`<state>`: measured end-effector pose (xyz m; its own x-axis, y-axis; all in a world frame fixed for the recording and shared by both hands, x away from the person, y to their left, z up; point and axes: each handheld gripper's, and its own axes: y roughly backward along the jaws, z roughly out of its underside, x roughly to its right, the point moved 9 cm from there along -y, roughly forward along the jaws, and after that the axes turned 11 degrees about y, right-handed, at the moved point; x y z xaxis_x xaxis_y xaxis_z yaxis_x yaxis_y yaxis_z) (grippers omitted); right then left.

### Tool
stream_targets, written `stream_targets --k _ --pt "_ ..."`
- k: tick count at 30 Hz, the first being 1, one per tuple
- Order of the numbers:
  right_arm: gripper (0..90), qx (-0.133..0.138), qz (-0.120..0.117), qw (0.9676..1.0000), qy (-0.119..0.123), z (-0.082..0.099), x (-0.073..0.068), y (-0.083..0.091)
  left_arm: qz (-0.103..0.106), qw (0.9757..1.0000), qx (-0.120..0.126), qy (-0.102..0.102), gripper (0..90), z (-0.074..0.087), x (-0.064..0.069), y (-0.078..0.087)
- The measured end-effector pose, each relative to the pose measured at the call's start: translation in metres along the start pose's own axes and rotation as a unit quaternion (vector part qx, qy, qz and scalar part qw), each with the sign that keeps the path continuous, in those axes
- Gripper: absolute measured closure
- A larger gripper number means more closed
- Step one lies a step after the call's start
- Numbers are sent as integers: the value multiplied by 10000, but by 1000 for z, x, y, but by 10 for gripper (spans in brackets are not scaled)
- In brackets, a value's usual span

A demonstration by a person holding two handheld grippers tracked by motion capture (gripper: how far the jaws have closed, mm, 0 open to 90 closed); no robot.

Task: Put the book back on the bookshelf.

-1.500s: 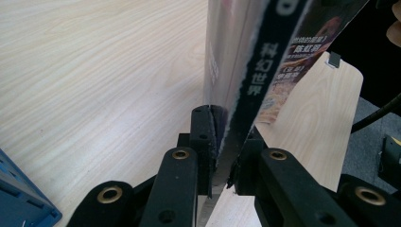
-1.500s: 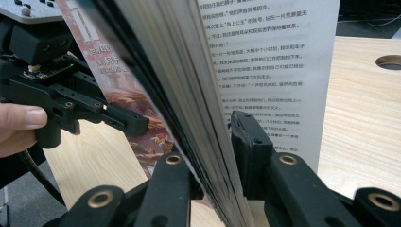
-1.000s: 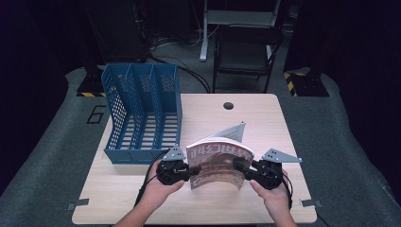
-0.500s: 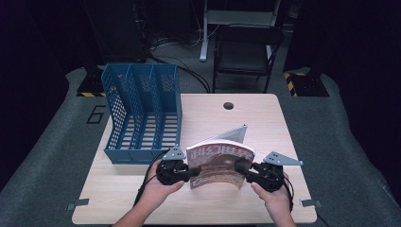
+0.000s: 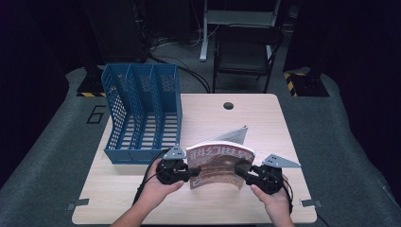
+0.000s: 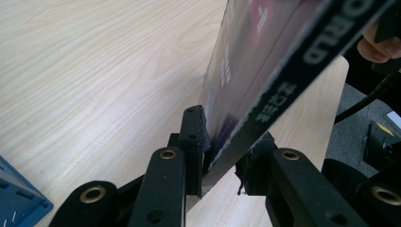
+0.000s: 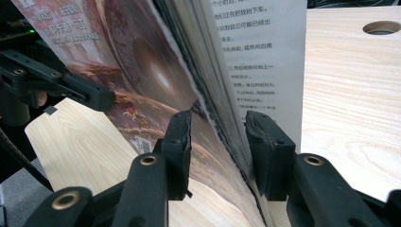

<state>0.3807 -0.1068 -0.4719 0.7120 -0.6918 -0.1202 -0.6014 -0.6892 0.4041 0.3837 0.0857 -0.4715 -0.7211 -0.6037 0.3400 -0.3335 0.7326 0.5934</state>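
- Two grippers, one magazine (image 5: 220, 163) between them; held upright low over the front part of the counter (image 5: 255, 123), just right of the blue file rack (image 5: 142, 113) and apart from it.
- Left gripper (image 5: 193, 171): fingers (image 6: 194, 137) nearly pressed together, pinching the spine edge of the magazine near its lower corner.
- Right gripper (image 5: 240, 169): fingers (image 7: 179, 137) half spread astride the free page edge, with the cover and a loose fan of pages between; cannot tell whether the pads really press.
- Spine standing steeply up from the left fingers, leaning a little; broad side spanning from left gripper to right gripper across the counter; cover turned toward the person and bowed outward; some back pages hanging open on the far side.
- Relation that matters for the coming move: rack to the left and farther away from the magazine, three slots running front to back; left hand clearly nearer to it, so probably spine end leading.
- Magazine plane now lying across the slot direction; likely a quarter turn needed before sliding in, and loose pages gathered first.
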Motion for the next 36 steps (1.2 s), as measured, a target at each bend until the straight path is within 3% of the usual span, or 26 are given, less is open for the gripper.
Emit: stream_targets --k 5,11,16,23,28,36 --pt "619 -23 26 10000 29 2 1 -1 57 9999 -80 -80 749 -2 3 3" --pt "609 -99 63 9999 44 6 2 -3 18 9999 80 -144 731 -11 6 8" --pt "603 -152 63 9998 61 9 3 -3 127 9998 133 -91 702 -20 12 14" --pt "601 -200 79 9998 33 12 5 -5 252 9996 -60 -110 675 -26 16 16" --pt "601 -225 66 9997 35 13 5 -5 180 9998 36 -47 644 -34 16 19" --pt "599 -303 89 9995 47 17 7 -7 145 9996 74 -212 644 -47 20 24"
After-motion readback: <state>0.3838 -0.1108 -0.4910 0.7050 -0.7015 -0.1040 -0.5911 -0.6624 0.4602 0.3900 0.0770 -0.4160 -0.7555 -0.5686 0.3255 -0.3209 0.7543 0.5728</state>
